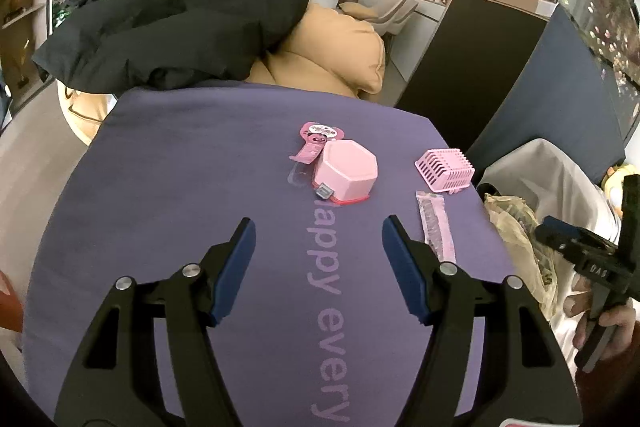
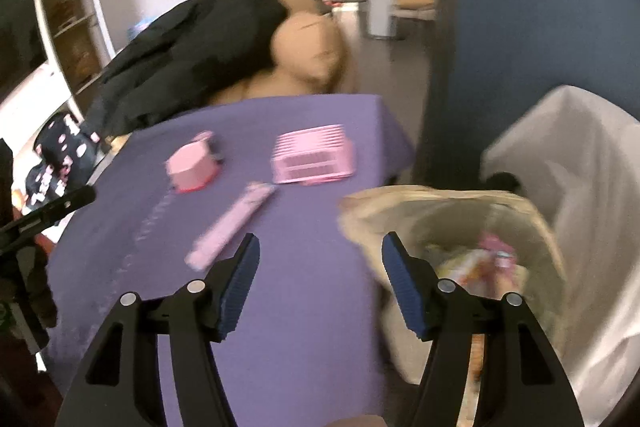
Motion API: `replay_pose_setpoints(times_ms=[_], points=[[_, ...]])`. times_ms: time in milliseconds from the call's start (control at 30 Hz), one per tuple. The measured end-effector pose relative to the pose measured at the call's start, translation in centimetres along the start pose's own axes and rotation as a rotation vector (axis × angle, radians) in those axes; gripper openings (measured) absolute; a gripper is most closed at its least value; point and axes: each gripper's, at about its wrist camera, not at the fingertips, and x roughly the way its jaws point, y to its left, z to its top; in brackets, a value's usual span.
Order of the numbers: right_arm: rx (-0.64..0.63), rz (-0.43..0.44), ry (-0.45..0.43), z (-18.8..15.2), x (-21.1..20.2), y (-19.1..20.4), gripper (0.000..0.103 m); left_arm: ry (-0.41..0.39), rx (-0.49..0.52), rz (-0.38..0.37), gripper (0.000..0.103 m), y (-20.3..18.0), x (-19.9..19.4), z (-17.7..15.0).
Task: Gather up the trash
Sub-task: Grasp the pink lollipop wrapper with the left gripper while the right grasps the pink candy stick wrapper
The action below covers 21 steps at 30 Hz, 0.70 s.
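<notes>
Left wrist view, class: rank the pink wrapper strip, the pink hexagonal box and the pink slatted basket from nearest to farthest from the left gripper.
From the left gripper:
1. Pink wrapper strip, lying beside its right finger.
2. Pink hexagonal box, ahead near the middle of the cloth.
3. Pink slatted basket, far right, near the table's edge.

My left wrist view is sharp under soft, even light; my right one smears, edges bowed and black-cornered.

Motion blur smears my right wrist view; the trash in the bag (image 2: 476, 263) beside the worktop's (image 2: 280, 307) right edge is unreadable.
</notes>
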Motion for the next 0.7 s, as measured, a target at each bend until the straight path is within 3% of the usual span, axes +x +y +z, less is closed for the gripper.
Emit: replay_pose_setpoints(times_ms=[233,300,400,533,700], points=[[-0.025,0.053,0.052,-0.1,3.3,4.2,0.060,0.007,0.012,-0.004,0.062,1.1,-0.1,-0.1],[-0.008,0.066,0.060,0.0,4.3,4.8,0.060,0.012,0.031,-0.035,0.063,1.4,0.1,0.2],[0.002,0.066,0.059,0.2,5.3,5.6,0.060,0.002,0.082,-0.106,0.063,1.8,1.0,1.5],[-0.008,0.047,0.053,0.4,6.3,6.2,0.060,-0.001,0.121,-0.105,0.063,2.6,3.9,4.6],[-0.013,0.042,0.058,0.5,6.8,6.2,0.060,0.144,0.145,-0.144,0.062,3.7,10.8,8.8]])
